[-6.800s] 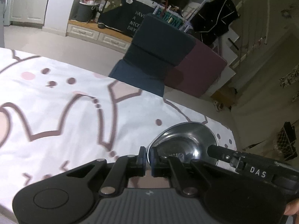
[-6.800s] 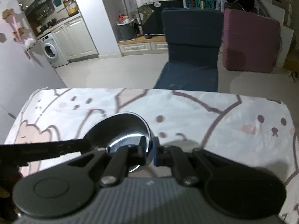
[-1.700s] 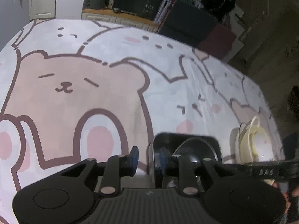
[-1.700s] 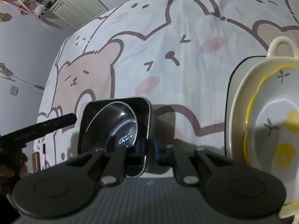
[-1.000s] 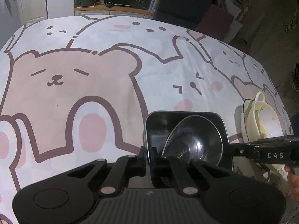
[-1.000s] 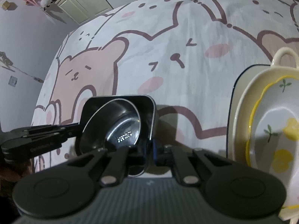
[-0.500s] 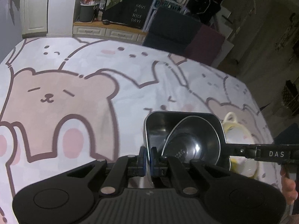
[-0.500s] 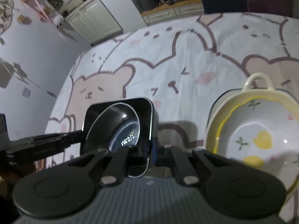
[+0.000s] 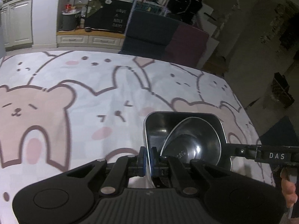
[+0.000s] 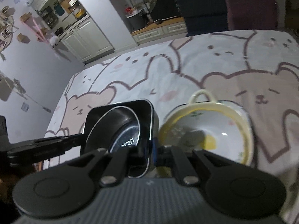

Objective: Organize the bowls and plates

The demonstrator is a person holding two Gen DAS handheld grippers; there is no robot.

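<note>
Left wrist view
Room: the bear-print cloth (image 9: pixel 78 97) lay bare to the left and ahead of the left gripper (image 9: pixel 147 158); its far edge ran in front of a dark chair (image 9: pixel 149 35) and a maroon cushion (image 9: pixel 188 43), and its right edge dropped off to dim floor.
Tray: a square metal tray (image 9: pixel 155 128) sat straight ahead, its near-left wall between the blue pads (image 9: pixel 142 156).
Left jaws: pinched tight on that wall.
Bowl: one steel bowl (image 9: pixel 194 145) lay tilted inside the tray, leaning toward its right side.
Right gripper: reached in from the right edge to the tray's right rim; a hand (image 9: pixel 287 188) gripped its handle.
Count: one tray, one bowl, two grippers.

Right wrist view
Room: open cloth (image 10: pixel 186 71) stretched ahead and to the right; a pale wall stood close on the left, and white cabinets (image 10: pixel 86 39) beyond the cloth's far-left edge.
Tray: the same tray (image 10: pixel 152 119), its near-right wall between the pads of the right gripper (image 10: pixel 152 153).
Right jaws: clamped on that wall.
Bowl: the steel bowl (image 10: pixel 121 130) rested tilted in the tray.
Left gripper: came in from the left edge and met the tray's left rim.
Dish: one cream dish (image 10: pixel 214 130) with a loop handle lay just right of the tray, on a dark-rimmed plate (image 10: pixel 241 109); whether tray and dish touched I could not tell.
Count: one tray, one bowl, one dish, one plate.
</note>
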